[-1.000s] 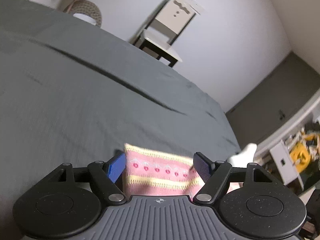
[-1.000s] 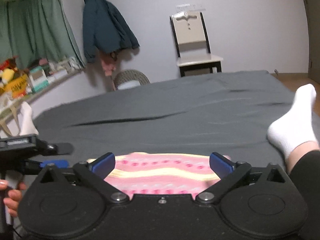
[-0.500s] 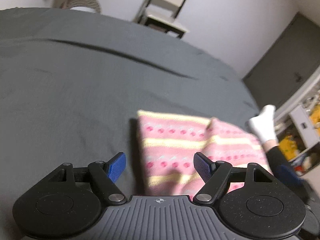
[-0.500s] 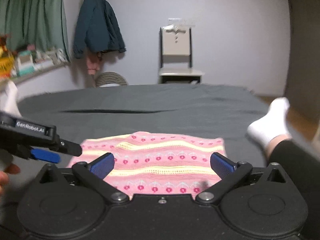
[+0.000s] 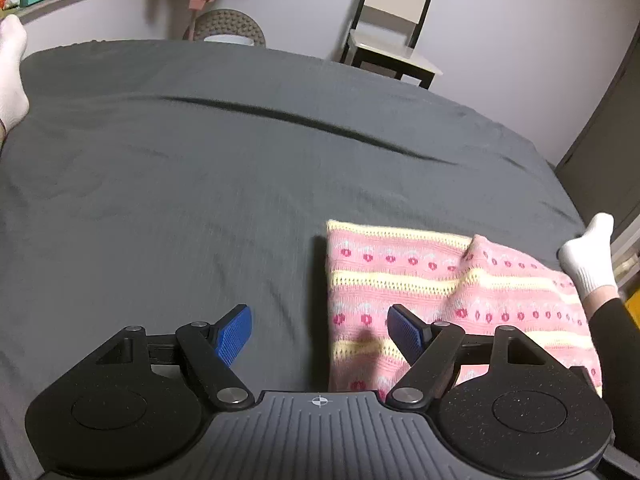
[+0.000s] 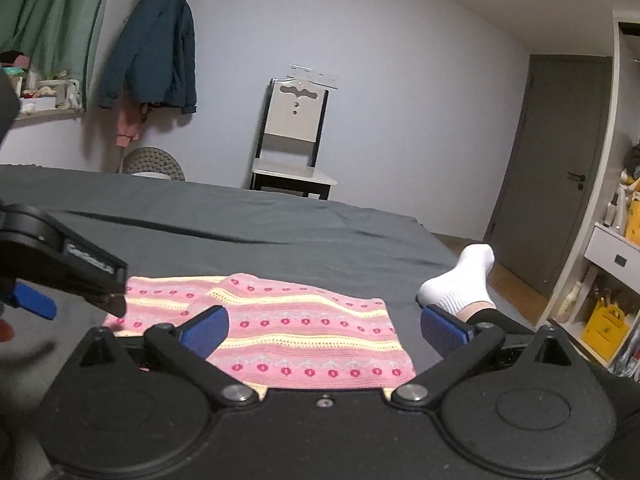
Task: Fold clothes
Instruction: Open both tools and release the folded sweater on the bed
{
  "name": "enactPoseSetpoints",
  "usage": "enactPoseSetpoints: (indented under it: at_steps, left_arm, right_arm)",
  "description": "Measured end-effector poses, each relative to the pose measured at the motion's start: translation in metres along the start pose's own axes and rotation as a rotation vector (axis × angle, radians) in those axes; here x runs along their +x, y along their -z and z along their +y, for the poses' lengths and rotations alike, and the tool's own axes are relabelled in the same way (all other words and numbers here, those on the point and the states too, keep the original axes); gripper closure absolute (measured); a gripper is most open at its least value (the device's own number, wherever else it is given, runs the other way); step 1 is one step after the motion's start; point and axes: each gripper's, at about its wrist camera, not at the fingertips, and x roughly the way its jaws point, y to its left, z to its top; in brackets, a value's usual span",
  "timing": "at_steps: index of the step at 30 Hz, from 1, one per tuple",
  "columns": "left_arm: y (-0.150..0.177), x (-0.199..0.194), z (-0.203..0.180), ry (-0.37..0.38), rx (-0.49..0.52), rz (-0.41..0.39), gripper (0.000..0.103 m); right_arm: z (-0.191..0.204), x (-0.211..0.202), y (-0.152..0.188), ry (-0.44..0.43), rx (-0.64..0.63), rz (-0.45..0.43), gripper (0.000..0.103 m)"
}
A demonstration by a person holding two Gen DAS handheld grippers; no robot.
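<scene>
On the dark grey bed sheet (image 5: 208, 184) in front of me lies the pink knitted garment with pale yellow stripes and small red flower motifs (image 6: 304, 332), folded into a rough rectangle and flat except for a raised fold near its middle. My left tool (image 5: 318, 330) has its blue-padded fingers (image 5: 234, 334) spread wide and grips nothing; its right pad hangs over the garment's left part, its left pad over bare sheet. My right tool (image 6: 322, 330) is also spread wide and empty, the garment showing between its pads. Only the left wrist view shows a white-socked foot (image 5: 10, 68) at the far left edge of the bed, while the person's other white-socked foot (image 6: 464, 280) with a black legging cuff appears in both views just right of the garment; I cannot tell whether it touches the knit. Only the right wrist view shows the left tool from outside, at the garment's left edge, plus a green curtain (image 6: 52, 20), a dark teal jacket hanging on the wall (image 6: 156, 44), a grey door (image 6: 556, 168) and white shelving (image 6: 612, 248) holding a yellow bag and small items too blurred to name. Both views share the white-backed chair with a black frame (image 6: 294, 144) and a round woven basket (image 5: 228, 28) behind the bed; what is in the basket is not clear.
</scene>
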Motion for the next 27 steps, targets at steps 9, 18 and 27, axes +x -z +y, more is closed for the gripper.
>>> enactPoseSetpoints:
  at_steps: [9,18,27]
  left_arm:
    - [-0.002,-0.026,-0.028,-0.152,0.287,-0.057,0.028]
    - [-0.007,-0.047,-0.006,-0.072,0.324,-0.129,0.028]
    - [-0.019,-0.036,0.03,-0.08,0.361,-0.044,0.028]
  right_arm:
    - [0.0,0.003,0.004,-0.047,-0.024,0.057,0.0]
    - [0.001,0.005,0.008,-0.089,-0.031,0.117,0.0]
    - [0.058,-0.026,0.029,-0.258,-0.434,0.02,0.0]
